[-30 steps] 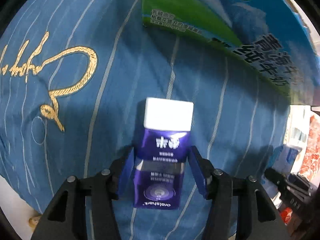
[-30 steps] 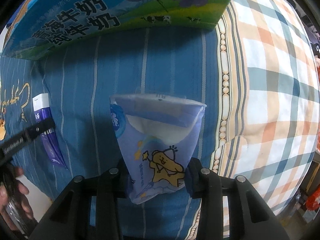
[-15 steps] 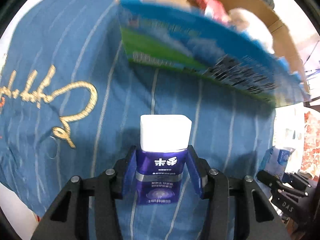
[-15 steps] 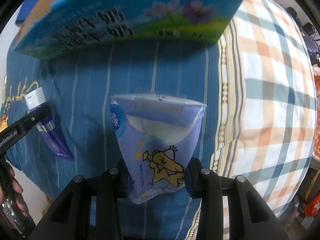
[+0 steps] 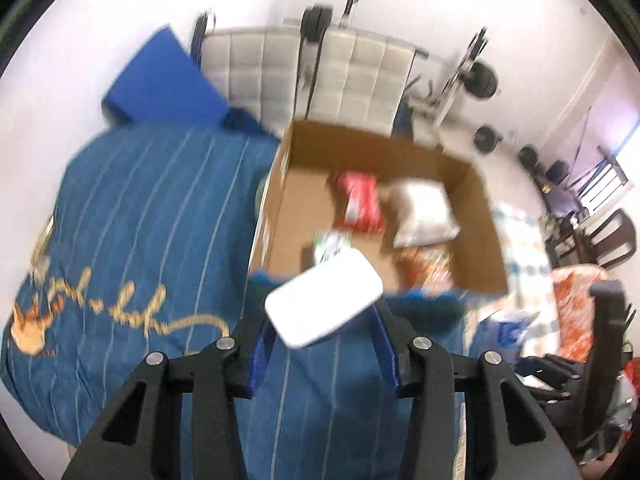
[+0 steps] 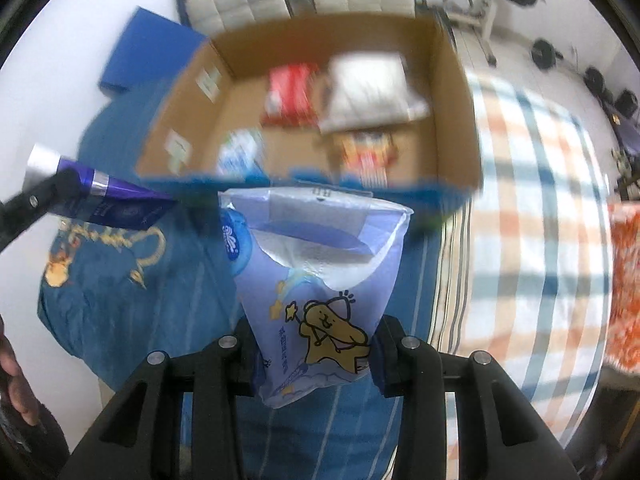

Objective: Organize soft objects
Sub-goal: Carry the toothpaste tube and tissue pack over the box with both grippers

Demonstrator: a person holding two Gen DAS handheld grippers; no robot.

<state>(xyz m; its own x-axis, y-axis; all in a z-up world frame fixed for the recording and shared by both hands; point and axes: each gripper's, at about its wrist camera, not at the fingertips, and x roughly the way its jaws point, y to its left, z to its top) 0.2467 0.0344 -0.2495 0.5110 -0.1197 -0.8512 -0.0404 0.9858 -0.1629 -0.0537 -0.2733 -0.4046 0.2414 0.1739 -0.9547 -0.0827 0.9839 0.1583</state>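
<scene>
Purple tube with white flip cap (image 5: 325, 304), cap end toward the camera, raised above the blue striped bedding, clamped between closing jaws. Lilac tissue pack with yellow cartoon figure (image 6: 320, 288), torn open at its top, gripped at its lower end, upright. Beyond both, open cardboard box (image 6: 456, 80) holding red, white and orange soft packets, blurred.

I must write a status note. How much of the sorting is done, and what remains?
Done: several soft packs already lie in the box, among them a red pack and a white pack. In hand: the left gripper, jaws closing, holds a purple tube; the right gripper is shut on a tissue pack, both near the box's front edge. Left: dropping both in.
</scene>
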